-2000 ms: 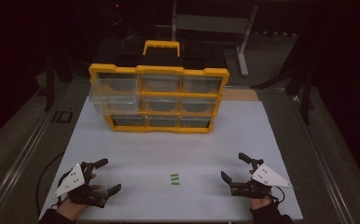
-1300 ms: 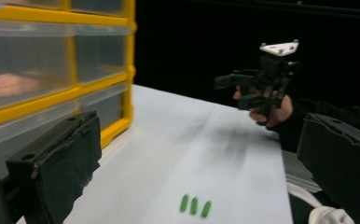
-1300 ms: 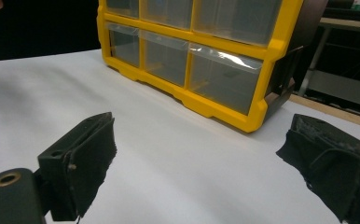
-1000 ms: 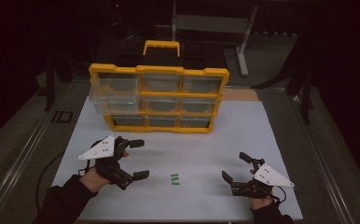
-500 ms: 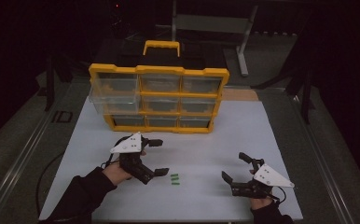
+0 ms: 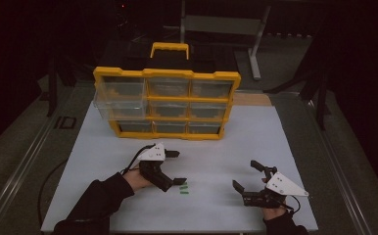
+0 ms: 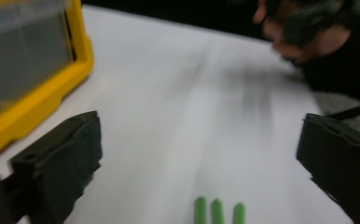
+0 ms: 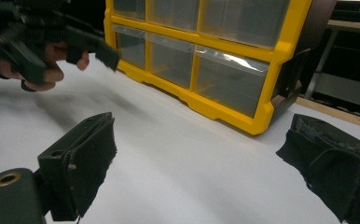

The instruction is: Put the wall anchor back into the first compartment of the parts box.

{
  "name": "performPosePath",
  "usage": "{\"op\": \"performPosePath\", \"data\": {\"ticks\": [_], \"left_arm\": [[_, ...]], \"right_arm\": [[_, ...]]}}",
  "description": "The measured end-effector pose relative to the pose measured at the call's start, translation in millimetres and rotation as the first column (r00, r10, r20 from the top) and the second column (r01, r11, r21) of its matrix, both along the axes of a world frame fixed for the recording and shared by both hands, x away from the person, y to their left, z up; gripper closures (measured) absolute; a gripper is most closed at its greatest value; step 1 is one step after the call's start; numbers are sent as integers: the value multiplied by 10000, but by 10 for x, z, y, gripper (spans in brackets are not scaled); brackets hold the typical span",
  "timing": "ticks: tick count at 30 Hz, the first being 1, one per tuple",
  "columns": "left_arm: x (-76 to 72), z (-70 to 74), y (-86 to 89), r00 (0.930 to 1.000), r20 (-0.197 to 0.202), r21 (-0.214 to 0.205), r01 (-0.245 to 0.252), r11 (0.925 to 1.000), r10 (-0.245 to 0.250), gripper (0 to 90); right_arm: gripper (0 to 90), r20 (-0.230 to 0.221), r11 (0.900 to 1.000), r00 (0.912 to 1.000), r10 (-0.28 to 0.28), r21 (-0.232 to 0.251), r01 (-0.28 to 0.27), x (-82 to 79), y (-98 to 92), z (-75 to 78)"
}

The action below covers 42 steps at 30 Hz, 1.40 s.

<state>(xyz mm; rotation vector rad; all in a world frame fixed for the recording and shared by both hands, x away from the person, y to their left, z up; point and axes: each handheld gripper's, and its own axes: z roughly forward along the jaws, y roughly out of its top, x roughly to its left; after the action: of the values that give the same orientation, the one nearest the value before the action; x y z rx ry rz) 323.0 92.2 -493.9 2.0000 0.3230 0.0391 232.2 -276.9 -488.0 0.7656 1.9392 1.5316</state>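
Your left tool [image 6: 176,168] hovers over the white counter [image 6: 216,147] with its jaws spread wide and nothing between them. The three small green sticks [image 6: 182,189] lie side by side flat on the counter just beyond its lower jaw tip, close to it but not touching as far as the high view lets you tell. In the left gripper view those green sticks [image 7: 217,211] sit low in the gap between the two black jaws, nearer the middle than either pad, with bare counter all around them.

To the far side of your left tool stands the yellow drawer organiser [image 6: 166,103], upright with its clear drawers facing you; one drawer on its left, in the middle row, is pulled out a little way. In the left gripper view its yellow frame [image 7: 43,98] is just off the left jaw.

Your right tool [image 6: 243,176] rests low on the counter well apart from the sticks, its jaws also wide open and empty. Through the right gripper view you look between its jaws at the organiser's lower corner [image 8: 243,116], with your left hand [image 8: 38,60] and its tool off to the upper left, blurred.
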Motion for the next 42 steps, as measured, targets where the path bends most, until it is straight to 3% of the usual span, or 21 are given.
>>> {"op": "performPosePath", "data": {"ticks": [4,6,9,10,12,13,17,22,25,26,28,35,42], "left_arm": [[11,-65,-38,9990,-258,497,381,9980,-368,84],[13,-104,-67,9969,-531,849,624,9944,-581,199],[17,-116,-72,9953,-680,993,754,9922,-688,253],[13,-158,-80,9917,-970,1470,983,9842,-845,328],[12,-168,-81,9909,-1056,1577,993,9825,-832,381],[9,-189,-87,9905,-1134,1840,979,9780,-778,409],[20,-224,-96,9890,-1272,2070,1013,9731,-759,536],[16,-248,-125,9887,-1282,2260,1053,9684,-776,624],[11,-279,-160,9883,-1223,2599,1202,9581,-908,695],[11,-279,-160,9883,-1223,2599,1202,9581,-908,714],[11,-307,-173,9890,-1150,2722,1211,9546,-926,714],[31,-313,-178,9911,-958,2799,1155,9531,-920,820],[60,-309,-179,9881,-970,2844,1426,9480,-1195,829]], "right_arm": [[80,-33,10000,10000,6,-11,-6,0,2,-1],[80,-47,10000,10000,11,-22,-11,1,5,-3],[80,-45,10000,10000,15,-31,-15,-1,6,-2],[80,-52,10000,10000,24,-31,-24,0,4,-1],[80,-51,10000,10000,25,-41,-25,0,3,-2],[80,-54,10000,10000,24,-35,-24,0,3,-1],[80,-77,10000,10000,41,-37,-41,1,3,-1],[80,-73,10000,10000,29,-25,-30,3,-1,-2],[80,-87,10000,10000,1,-26,-2,3,-3,-2],[80,-87,10000,10000,1,-26,-2,3,-3,-2],[80,-81,10000,10000,6,-27,-6,4,-4,-3],[80,-105,10000,9999,-4,-42,3,5,-4,-5],[80,-152,10000,9999,11,-50,-12,11,0,-11]]}}
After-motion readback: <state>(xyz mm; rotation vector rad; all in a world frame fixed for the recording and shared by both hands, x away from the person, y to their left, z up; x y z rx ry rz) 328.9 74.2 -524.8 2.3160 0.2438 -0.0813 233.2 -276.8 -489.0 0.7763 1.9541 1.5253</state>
